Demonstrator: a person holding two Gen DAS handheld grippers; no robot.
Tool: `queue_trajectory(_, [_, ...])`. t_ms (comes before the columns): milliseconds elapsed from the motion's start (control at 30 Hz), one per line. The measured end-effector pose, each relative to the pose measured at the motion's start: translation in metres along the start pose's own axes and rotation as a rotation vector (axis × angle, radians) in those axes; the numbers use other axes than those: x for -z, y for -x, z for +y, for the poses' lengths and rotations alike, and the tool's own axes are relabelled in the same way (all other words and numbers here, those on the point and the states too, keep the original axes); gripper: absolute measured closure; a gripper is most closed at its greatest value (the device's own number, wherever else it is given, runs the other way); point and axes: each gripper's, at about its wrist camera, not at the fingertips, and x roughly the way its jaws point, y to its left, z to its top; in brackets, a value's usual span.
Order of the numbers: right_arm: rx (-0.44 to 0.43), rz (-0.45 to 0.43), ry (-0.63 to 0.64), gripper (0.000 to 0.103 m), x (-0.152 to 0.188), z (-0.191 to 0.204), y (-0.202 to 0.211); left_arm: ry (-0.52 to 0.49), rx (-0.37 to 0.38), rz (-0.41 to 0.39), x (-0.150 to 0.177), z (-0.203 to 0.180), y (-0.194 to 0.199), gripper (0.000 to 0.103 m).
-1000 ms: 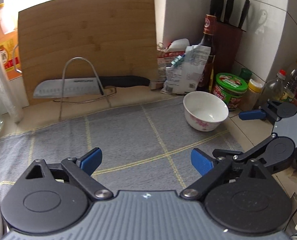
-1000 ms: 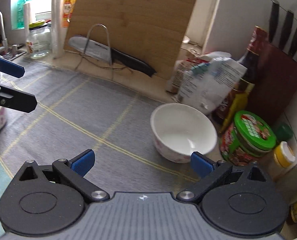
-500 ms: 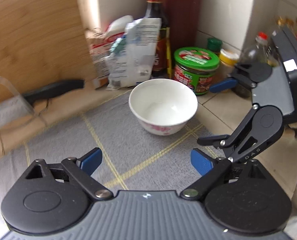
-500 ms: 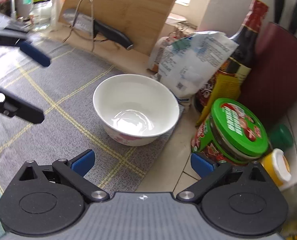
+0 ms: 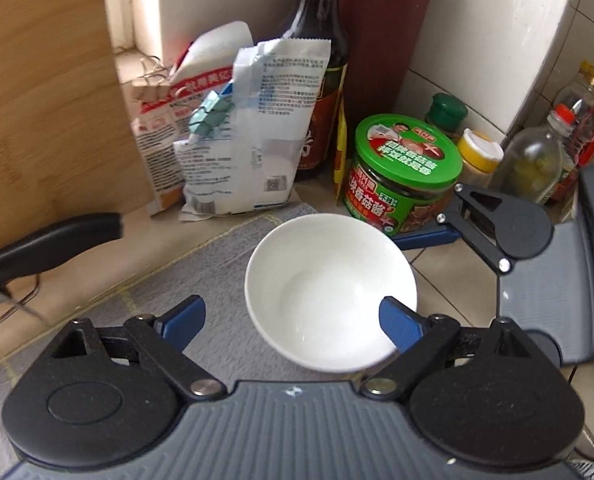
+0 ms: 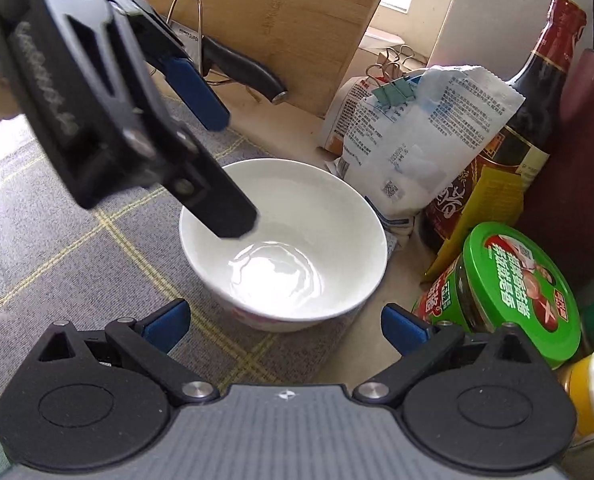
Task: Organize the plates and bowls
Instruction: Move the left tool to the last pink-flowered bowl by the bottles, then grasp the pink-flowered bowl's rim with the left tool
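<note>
A white bowl (image 5: 331,292) with a pink flower print stands upright on the corner of a grey checked mat (image 5: 217,256). It also shows in the right wrist view (image 6: 285,240). My left gripper (image 5: 293,316) is open, its right finger over the bowl's inside and its left finger outside the left wall. In the right wrist view one left finger (image 6: 217,204) reaches over the bowl's near-left rim. My right gripper (image 6: 285,322) is open and empty, just in front of the bowl, whose near side sits between its fingertips.
A green-lidded jar (image 5: 407,168), a dark sauce bottle (image 5: 321,60), clipped white bags (image 5: 253,132), a knife block (image 5: 381,60) and small bottles (image 5: 537,160) crowd the corner behind the bowl. A wooden cutting board (image 5: 45,80) and a knife (image 6: 245,68) stand at the left.
Both grippers have moved in on the bowl. The left gripper swung right and forward until its fingers straddle the bowl's rim. The right gripper came closer to the bowl's near side.
</note>
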Motion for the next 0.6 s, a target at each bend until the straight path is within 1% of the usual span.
queue_trajectory(33, [-0.005, -0.004, -0.001, 0.0, -0.001, 0.0, -0.001, 0.004, -0.001, 0.005, -0.003, 0.0, -0.005, 0.012])
queue_trajectory(67, [-0.007, -0.004, -0.003, 0.0, -0.002, -0.001, -0.003, 0.008, 0.008, 0.008, -0.006, 0.0, -0.008, 0.016])
queue_trajectory(100, [-0.006, -0.007, -0.004, 0.001, -0.003, -0.002, -0.004, 0.015, 0.019, 0.012, -0.009, 0.0, -0.013, 0.017])
queue_trajectory(167, [-0.012, -0.009, -0.004, 0.001, -0.004, -0.003, -0.007, 0.036, 0.035, 0.028, -0.013, 0.0, -0.02, 0.017])
queue_trajectory(300, [-0.017, -0.015, -0.002, 0.003, -0.007, -0.004, -0.014, 0.055, 0.052, 0.041, -0.02, 0.002, -0.031, 0.024])
queue_trajectory(400, [-0.02, -0.016, -0.001, 0.007, -0.009, -0.006, -0.017, 0.074, 0.056, 0.052, -0.021, 0.004, -0.037, 0.028])
queue_trajectory(500, [-0.03, -0.02, -0.003, 0.009, -0.011, -0.007, -0.017, 0.094, 0.062, 0.056, -0.022, 0.007, -0.038, 0.032])
queue_trajectory(600, [-0.027, -0.021, 0.005, 0.01, -0.012, -0.006, -0.017, 0.106, 0.069, 0.058, -0.023, 0.009, -0.039, 0.033])
